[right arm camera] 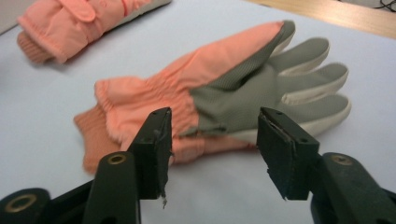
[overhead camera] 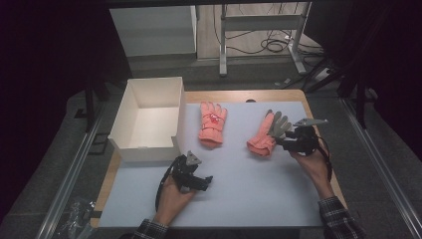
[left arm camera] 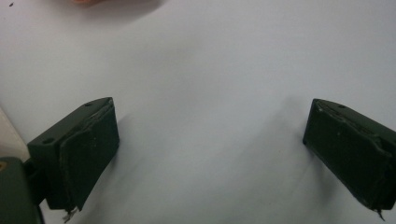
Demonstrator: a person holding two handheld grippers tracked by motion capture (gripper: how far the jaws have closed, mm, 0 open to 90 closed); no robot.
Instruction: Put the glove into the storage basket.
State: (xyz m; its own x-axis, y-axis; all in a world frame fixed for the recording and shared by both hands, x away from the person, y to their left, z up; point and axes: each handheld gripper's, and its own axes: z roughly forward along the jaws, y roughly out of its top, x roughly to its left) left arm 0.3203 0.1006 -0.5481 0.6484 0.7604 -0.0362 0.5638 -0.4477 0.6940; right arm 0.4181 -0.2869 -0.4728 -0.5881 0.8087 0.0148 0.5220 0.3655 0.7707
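Tabletop [overhead camera: 239, 199] came first in size, a wooden board with a pale sheet [overhead camera: 259, 179] spread over most of it. White box [overhead camera: 130, 145], open-topped, stood at the sheet's left edge, toward the far side. Just beside its right wall lay the left glove [overhead camera: 212, 124], orange, back up, fingers pointing away from the person, a red mark on it. Well apart to the right lay the right glove [overhead camera: 267, 134], orange with a grey palm [right arm camera: 243, 95] turned up and pale fingers; in the right gripper view its knit cuff pointed left and its fingers right.

The right gripper [overhead camera: 278, 140], held in the person's right hand [overhead camera: 312, 162], sat at that glove's near-right edge. Its jaws stood apart, one on either side of the palm's lower edge, not closed on it; whether they touched the fabric could not be told.

The left gripper [overhead camera: 208, 179], in the left hand [overhead camera: 173, 194], rested low near the sheet in front of the box, jaws spread wide over bare sheet, holding nothing.
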